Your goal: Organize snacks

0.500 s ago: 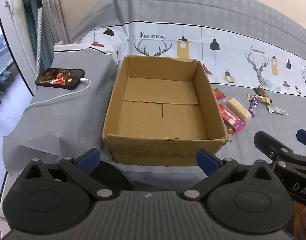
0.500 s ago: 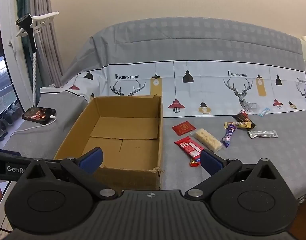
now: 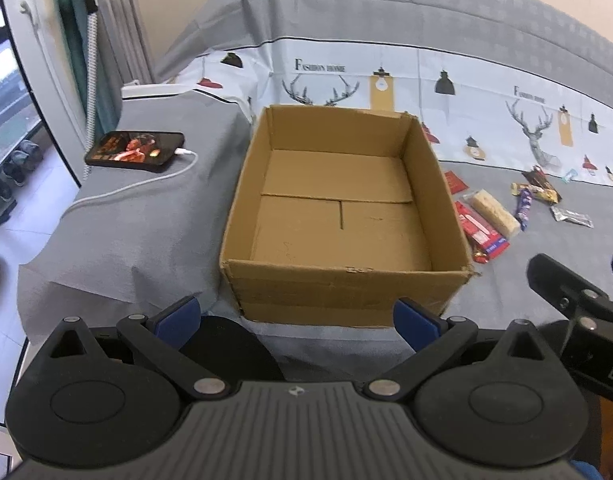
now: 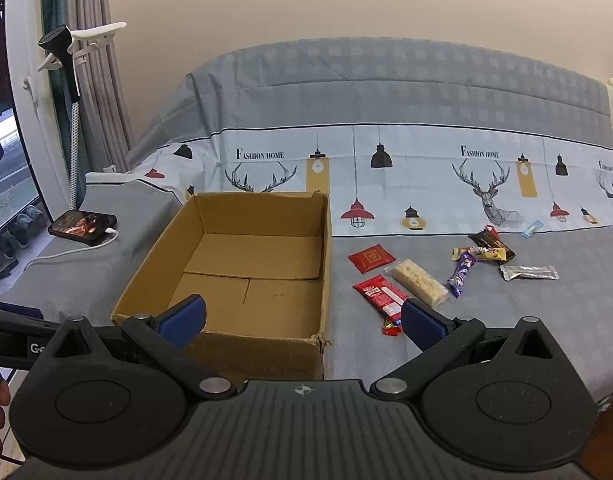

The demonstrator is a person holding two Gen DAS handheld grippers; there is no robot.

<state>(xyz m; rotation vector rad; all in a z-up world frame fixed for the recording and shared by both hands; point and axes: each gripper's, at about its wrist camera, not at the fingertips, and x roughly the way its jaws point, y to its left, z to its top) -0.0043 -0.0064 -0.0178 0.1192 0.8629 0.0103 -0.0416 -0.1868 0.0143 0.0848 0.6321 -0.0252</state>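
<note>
An empty open cardboard box (image 3: 338, 280) (image 4: 222, 344) sits on the grey bed cover. Several snacks lie to its right: a long red packet (image 4: 380, 294) (image 3: 480, 230), a pale rice bar (image 4: 418, 282) (image 3: 494, 212), a flat red packet (image 4: 371, 258), a purple bar (image 4: 462, 272) (image 3: 523, 206), a dark bar (image 4: 486, 246) and a silver packet (image 4: 528, 272) (image 3: 571, 216). My left gripper (image 3: 296, 316) is open and empty at the box's near wall. My right gripper (image 4: 302, 322) is open and empty, near the box's front right corner; its right fingertip (image 4: 420, 324) overlaps the long red packet's end.
A phone (image 3: 134, 152) (image 4: 82, 226) on a white charging cable lies on a raised grey surface left of the box. A window and curtain (image 4: 58, 120) stand at far left. The patterned sheet rises behind the snacks. The right gripper's arm shows in the left wrist view (image 3: 566, 292).
Both views have shifted only slightly. The box, snacks and both open grippers stand much as before.
</note>
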